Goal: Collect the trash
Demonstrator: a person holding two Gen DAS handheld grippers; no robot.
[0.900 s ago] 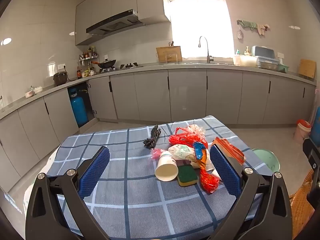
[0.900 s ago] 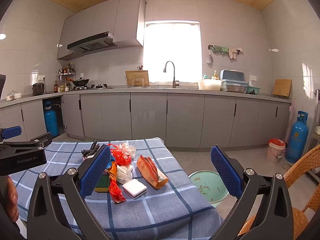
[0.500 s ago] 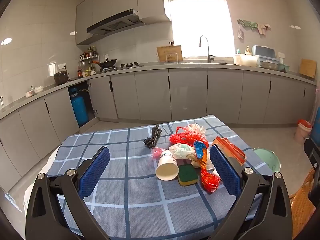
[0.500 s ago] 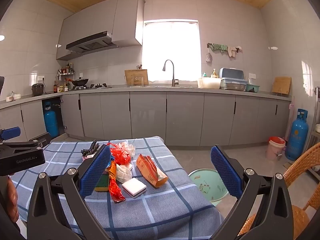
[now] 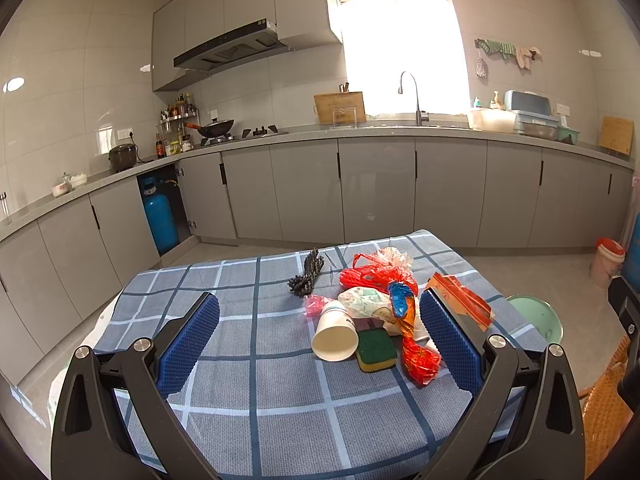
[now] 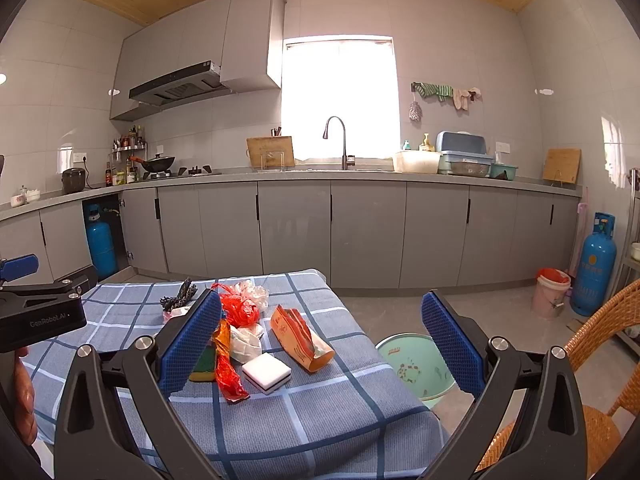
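Observation:
A pile of trash lies on the blue checked tablecloth (image 5: 280, 392): a white paper cup (image 5: 335, 335) on its side, a green sponge (image 5: 376, 349), red plastic bags (image 5: 374, 278), a crumpled white wrapper (image 5: 366, 302), an orange carton (image 6: 301, 338), a white sponge block (image 6: 267, 372) and a dark bundle (image 5: 307, 274). A green bin (image 6: 418, 364) stands on the floor right of the table. My left gripper (image 5: 320, 344) is open and empty above the near table, short of the pile. My right gripper (image 6: 320, 344) is open and empty, over the table's right edge.
Grey kitchen cabinets and a counter with sink run along the back. A blue gas cylinder (image 6: 594, 266) and a pink bucket (image 6: 551, 292) stand at the right wall. A wicker chair (image 6: 600, 360) is at the near right.
Both grippers have edged slightly forward toward the pile. Both stay open; nothing on the table has moved.

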